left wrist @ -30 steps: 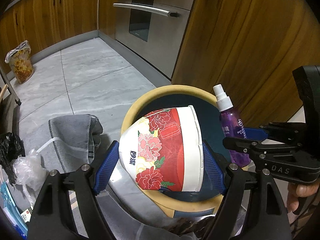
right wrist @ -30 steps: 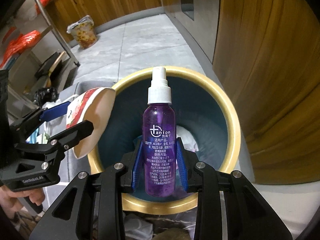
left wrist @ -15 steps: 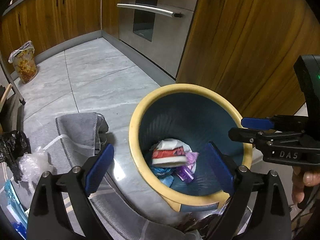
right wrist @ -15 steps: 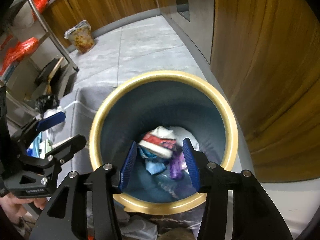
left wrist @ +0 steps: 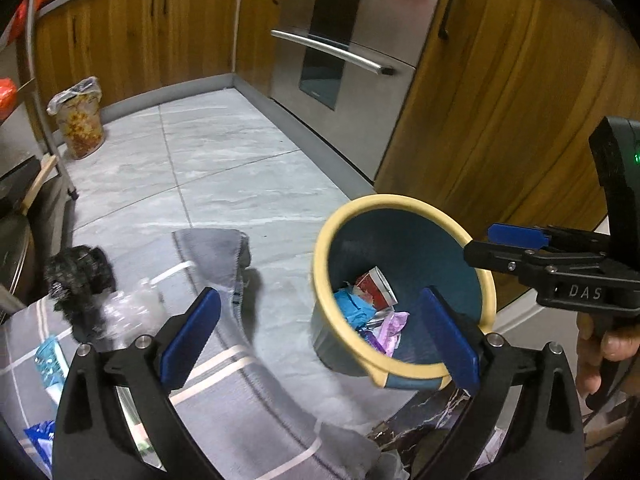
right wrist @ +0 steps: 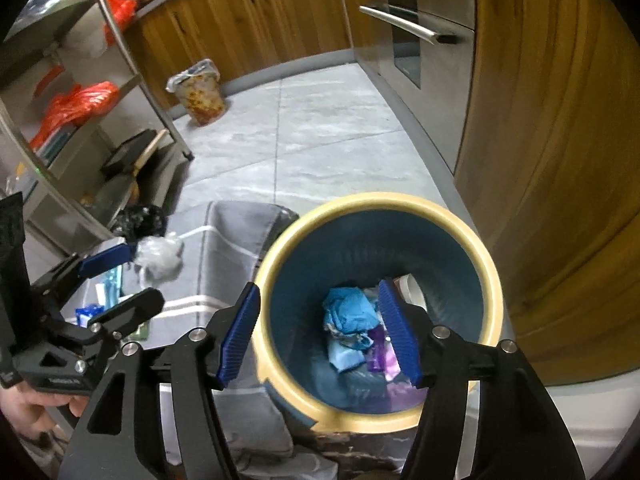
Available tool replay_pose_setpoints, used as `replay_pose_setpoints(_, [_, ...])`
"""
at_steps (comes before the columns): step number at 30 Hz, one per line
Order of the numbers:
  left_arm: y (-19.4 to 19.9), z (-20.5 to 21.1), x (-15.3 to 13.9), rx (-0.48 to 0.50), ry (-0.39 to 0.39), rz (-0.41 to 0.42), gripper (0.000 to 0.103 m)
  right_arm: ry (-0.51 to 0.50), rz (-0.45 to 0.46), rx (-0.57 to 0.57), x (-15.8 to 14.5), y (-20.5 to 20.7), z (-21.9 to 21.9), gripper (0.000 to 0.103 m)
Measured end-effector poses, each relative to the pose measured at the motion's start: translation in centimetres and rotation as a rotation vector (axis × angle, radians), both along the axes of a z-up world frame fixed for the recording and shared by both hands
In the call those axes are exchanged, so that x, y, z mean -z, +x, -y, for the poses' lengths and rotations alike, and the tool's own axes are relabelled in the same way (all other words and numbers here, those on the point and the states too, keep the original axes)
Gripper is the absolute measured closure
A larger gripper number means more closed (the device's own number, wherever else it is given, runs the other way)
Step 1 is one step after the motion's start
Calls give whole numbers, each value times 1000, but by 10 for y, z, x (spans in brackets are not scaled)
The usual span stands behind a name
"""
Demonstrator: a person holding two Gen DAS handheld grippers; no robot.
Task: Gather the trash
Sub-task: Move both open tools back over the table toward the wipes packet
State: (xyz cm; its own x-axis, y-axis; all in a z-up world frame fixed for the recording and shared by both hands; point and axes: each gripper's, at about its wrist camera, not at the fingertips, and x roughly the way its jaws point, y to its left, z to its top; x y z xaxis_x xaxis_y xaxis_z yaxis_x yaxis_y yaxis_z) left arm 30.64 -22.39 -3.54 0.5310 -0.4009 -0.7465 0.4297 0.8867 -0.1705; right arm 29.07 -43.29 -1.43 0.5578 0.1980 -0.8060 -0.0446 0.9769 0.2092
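Grey tiled floor [left wrist: 224,168] meets wooden cabinets [left wrist: 500,92] and a steel oven [left wrist: 344,60].

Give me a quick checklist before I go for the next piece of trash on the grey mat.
1. Left gripper empty: ok, jaws have just been opening, nothing between them.
2. Right gripper empty: ok, jaws have just been opening, nothing between them.
3. Last items in the bin: ok, red-and-white cup and purple bottle lie inside with the blue wad.
4. Bin upright, with room left: ok, trash covers only the bottom.
5. Trash left on the grey mat: not ok, clear plastic bag, black bag and blue wrappers remain.
6. Grippers apart from each other: ok, a gap shows in both views.
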Motion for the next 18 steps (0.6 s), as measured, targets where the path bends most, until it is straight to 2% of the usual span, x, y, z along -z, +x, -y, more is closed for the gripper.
replay_pose_setpoints(12, [-30,-86,-30,-90,-20,17,6,1,33,-91,-17,-13,-51,33])
replay_pose_setpoints(13, [-32,-93,-31,-97,-18,20,6,-2,35,-106,-18,-14,-59,30])
replay_pose_setpoints(18, [-50,-138,-35,-149,3,26,6,-8,43,-162,-22,-19,-87,29])
